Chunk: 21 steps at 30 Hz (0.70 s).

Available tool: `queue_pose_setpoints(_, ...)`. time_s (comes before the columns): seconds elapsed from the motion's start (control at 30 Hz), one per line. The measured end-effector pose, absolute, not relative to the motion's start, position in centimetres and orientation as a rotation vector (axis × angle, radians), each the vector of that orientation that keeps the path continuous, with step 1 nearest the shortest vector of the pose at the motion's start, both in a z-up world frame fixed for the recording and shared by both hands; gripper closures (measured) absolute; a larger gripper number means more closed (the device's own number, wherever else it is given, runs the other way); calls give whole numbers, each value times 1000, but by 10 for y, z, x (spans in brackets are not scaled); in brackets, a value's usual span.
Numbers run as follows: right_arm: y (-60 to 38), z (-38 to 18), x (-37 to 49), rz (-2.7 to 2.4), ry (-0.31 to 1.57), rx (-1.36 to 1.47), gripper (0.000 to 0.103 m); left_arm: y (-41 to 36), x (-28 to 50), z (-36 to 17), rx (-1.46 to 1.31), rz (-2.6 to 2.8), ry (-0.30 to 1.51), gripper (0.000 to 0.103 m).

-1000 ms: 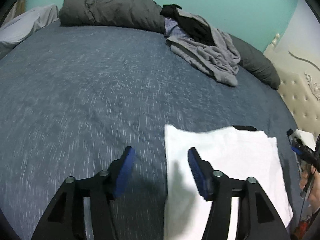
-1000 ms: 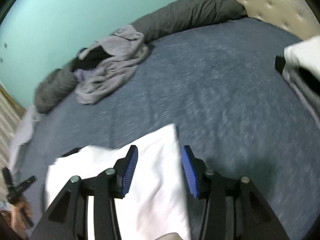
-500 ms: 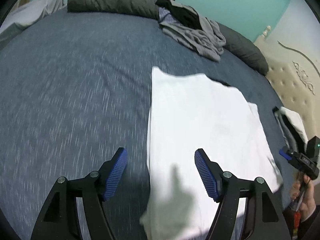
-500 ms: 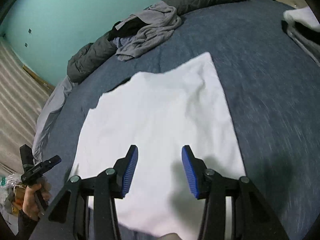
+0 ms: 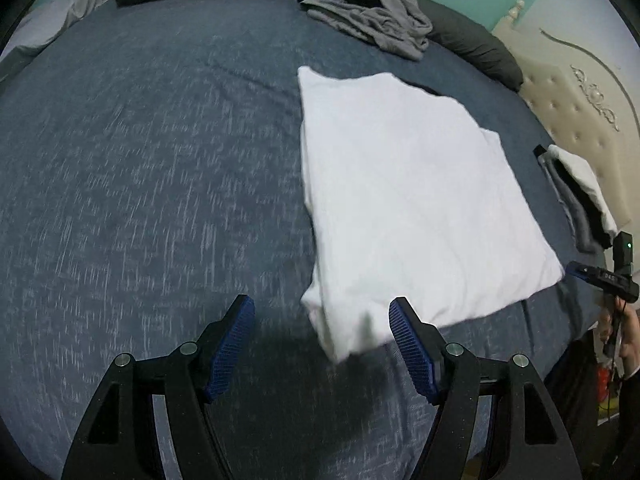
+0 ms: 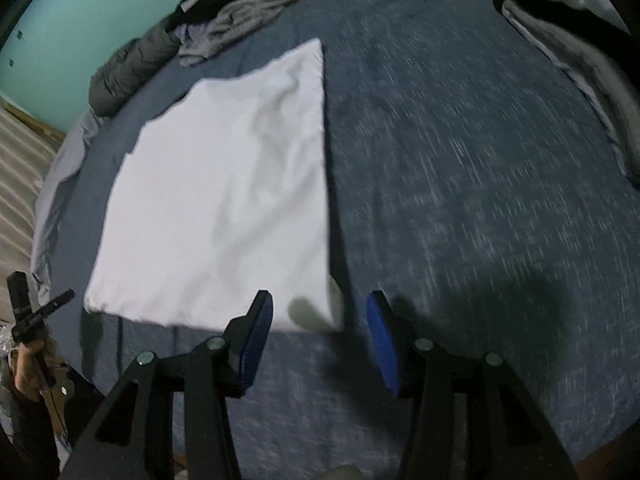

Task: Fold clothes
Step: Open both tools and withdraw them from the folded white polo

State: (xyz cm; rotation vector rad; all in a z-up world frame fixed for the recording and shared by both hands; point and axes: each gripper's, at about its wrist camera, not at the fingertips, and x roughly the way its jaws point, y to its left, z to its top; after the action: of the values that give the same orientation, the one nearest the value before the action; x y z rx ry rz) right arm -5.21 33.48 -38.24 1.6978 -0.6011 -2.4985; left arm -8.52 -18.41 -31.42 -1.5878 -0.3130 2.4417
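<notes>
A white garment lies folded flat as a rectangle on the blue bed. In the left wrist view my left gripper is open just short of its near left corner, blue pads apart and empty. From the right wrist view the same white garment spreads ahead and to the left, and my right gripper is open at its near right corner with nothing between the fingers. Each gripper shows in the other's view, held by a hand at the bed's near edge.
A heap of grey and dark clothes lies at the far side by dark pillows. A stack of folded clothes sits at the right of the bed near the tufted headboard. Open blue bedding lies left of the garment.
Both grippers have drawn back toward the near edge of the bed. The white garment, earlier right under the fingers, now lies wholly ahead of them.
</notes>
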Motion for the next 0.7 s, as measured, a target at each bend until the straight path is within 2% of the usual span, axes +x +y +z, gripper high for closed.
queue_pose_setpoints(0.23,330,-392,-49,-2467,-579,1712,54,-184,-72,-333,-1657,2403,-323,30)
queue_pose_setpoints(0.3,329,-393,-50,-2463,-583,1706,54,-181,-68,-337,-1664,2376,-315,35)
queue_pose_setpoints(0.33,329,-394,-50,-2461,-585,1703,60,-179,-68,-339,-1670,2368,-308,38)
queue_pose_setpoints(0.37,328,-394,-51,-2459,-587,1700,67,-178,-67,-341,-1677,2364,-295,43)
queue_pose_setpoints(0.5,326,-397,-53,-2451,-596,1688,81,-177,-70,-348,-1676,2364,-275,57)
queue_pose_setpoints(0.57,326,-397,-53,-2459,-580,1690,93,-176,-73,-351,-1671,2352,-277,70)
queue_pose_setpoints(0.6,325,-397,-53,-2464,-567,1689,93,-175,-74,-352,-1669,2347,-269,73)
queue_pose_setpoints(0.67,325,-397,-53,-2473,-540,1689,96,-172,-75,-354,-1664,2338,-252,90)
queue_pose_setpoints(0.7,324,-397,-53,-2477,-527,1689,96,-172,-76,-354,-1660,2338,-246,94)
